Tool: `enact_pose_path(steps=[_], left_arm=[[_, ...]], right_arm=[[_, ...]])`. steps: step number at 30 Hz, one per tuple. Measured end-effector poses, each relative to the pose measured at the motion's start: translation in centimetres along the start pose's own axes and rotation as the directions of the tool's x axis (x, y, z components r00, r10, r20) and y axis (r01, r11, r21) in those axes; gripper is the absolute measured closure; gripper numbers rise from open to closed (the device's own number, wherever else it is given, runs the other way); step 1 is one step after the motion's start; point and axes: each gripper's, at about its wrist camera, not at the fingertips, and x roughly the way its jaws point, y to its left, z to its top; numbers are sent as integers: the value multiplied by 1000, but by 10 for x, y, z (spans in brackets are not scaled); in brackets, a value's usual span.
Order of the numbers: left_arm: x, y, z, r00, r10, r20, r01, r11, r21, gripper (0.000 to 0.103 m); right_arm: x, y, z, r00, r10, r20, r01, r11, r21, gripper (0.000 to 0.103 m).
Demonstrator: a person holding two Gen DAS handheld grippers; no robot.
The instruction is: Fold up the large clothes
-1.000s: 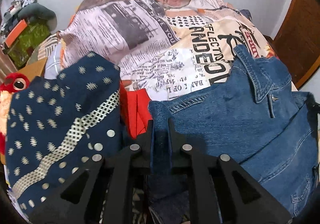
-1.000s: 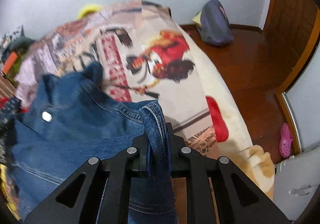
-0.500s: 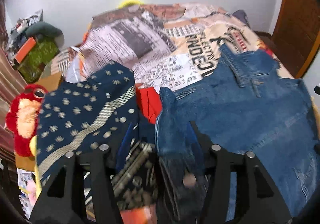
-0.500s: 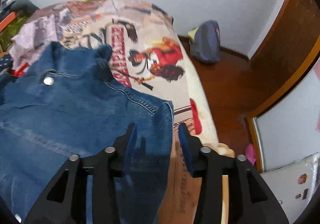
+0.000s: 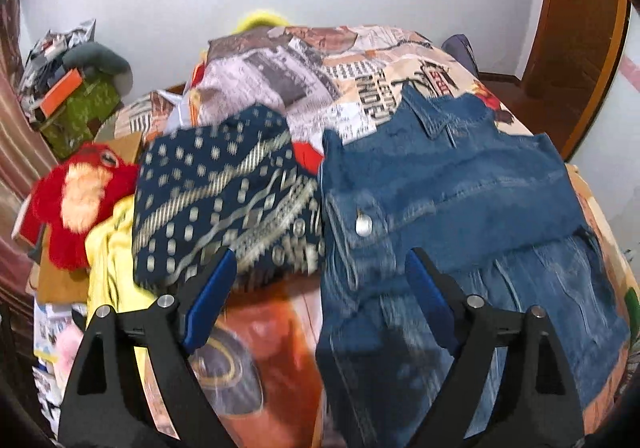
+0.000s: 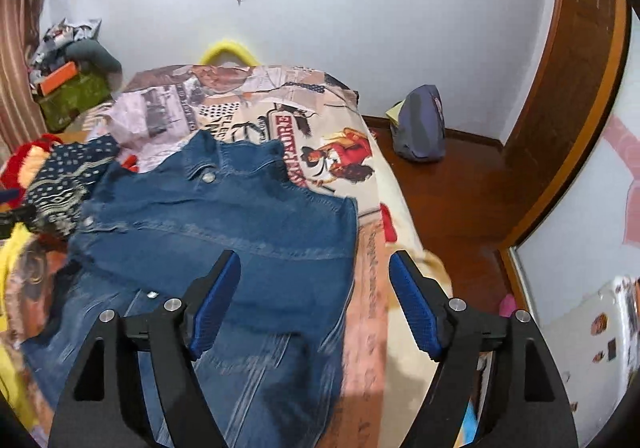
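A blue denim jacket (image 5: 460,199) lies spread on the printed bedspread (image 5: 328,75), collar toward the far wall. In the right wrist view the same denim jacket (image 6: 224,215) covers the bed's near left part. My left gripper (image 5: 320,272) hangs above the jacket's left edge, its jaws opening and nothing between the blue pads (image 5: 208,304). My right gripper (image 6: 316,268) hangs above the jacket's right edge, jaws likewise opening and empty.
A folded navy patterned garment (image 5: 224,199) lies left of the jacket, with yellow cloth (image 5: 112,260) and a red plush toy (image 5: 76,199) beyond it. A grey-blue bag (image 6: 420,127) sits on the wooden floor (image 6: 460,199) to the right of the bed. Boxes (image 5: 76,103) stack at far left.
Both grippers let go of the denim they were pinching, opened wide, and pulled back and up from the bed. The jacket now lies flat, folded over itself.
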Motion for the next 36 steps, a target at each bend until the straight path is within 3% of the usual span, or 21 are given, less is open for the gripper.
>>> enact_pose_path(steps=[3,7,10,13,15,18,20,24,27,30,32,36], left_arm=[[0,7,-27,999,-30,-42,29,999,-30,17],[19,15,-73,985,-82,-154,69,994,-87,17],[35,18,-102,967,-117,-224,89,987,-133,17],[45,21,-127,944,-198,-266,146,968,-203,17],[55,23,-143,912,-296,-283,220,937,-271,17],[67,20,-157,884,-339,-322,253,926,-280,25],[68,19,-163,874,-374,-311,279,909,-308,26],[64,18,-165,875,-383,-296,283,901,-329,28],[56,13,-163,884,-352,-307,272,923,-273,34],[45,5,-161,889,-333,-313,272,936,-224,38],[41,3,-161,887,-332,-320,269,936,-226,41],[34,-5,-160,899,-305,-315,244,945,-217,47]], right_arm=[[-3,2,-17,1000,8,-27,-9,1000,-9,29],[11,2,-46,994,32,-105,-32,999,1,29],[35,4,-75,975,66,-212,-65,998,15,29],[51,3,-99,957,87,-277,-78,996,44,29],[65,-2,-114,930,153,-335,-125,987,104,29],[82,-6,-128,886,220,-409,-165,972,166,29],[88,-8,-134,874,266,-406,-190,957,219,29],[98,-14,-136,862,341,-376,-239,926,292,29],[99,-8,-135,867,354,-350,-257,921,294,39],[102,-3,-131,869,369,-330,-267,911,315,63],[103,0,-130,875,362,-320,-260,911,321,86],[92,-2,-134,887,371,-274,-275,902,332,92]])
